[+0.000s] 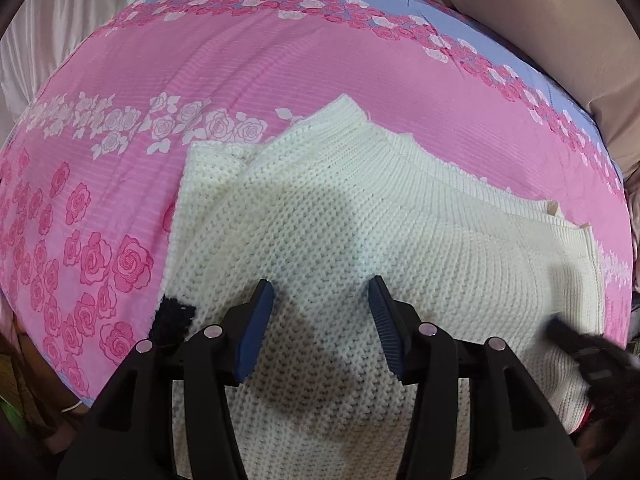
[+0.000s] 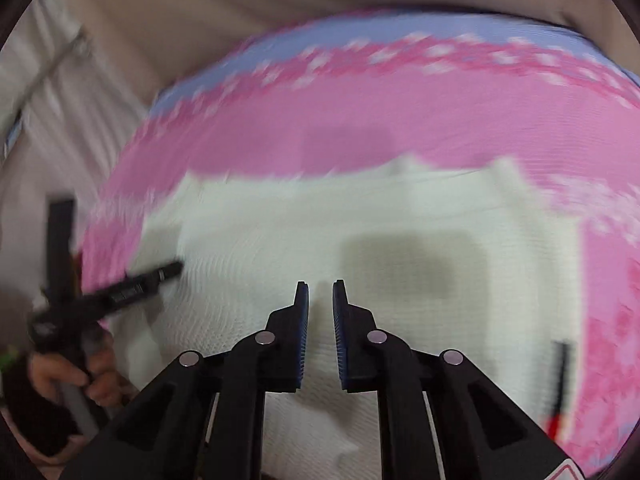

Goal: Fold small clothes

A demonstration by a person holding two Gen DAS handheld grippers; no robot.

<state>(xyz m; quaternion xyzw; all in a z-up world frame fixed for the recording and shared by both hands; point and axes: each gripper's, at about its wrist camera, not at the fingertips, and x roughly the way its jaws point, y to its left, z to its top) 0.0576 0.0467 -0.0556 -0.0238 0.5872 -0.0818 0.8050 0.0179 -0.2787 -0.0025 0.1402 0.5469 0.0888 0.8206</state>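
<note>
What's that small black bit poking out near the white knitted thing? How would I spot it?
Start at the pink rose-print sheet, then find the cream knitted sweater lying on it. At the sweater's lower left edge sits a fuzzy black scrap, the only dark fabric against cream and pink.

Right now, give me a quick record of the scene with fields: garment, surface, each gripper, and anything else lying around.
garment: white knit sweater, lying flat and partly folded, ribbed collar toward the far side
surface: pink rose-print bedsheet with a blue border
left gripper: open, above the sweater, holding nothing
right gripper: fingers close together with a narrow gap, nothing between them, over the sweater; view is motion-blurred
other: black knit piece showing at the sweater's left edge
</note>
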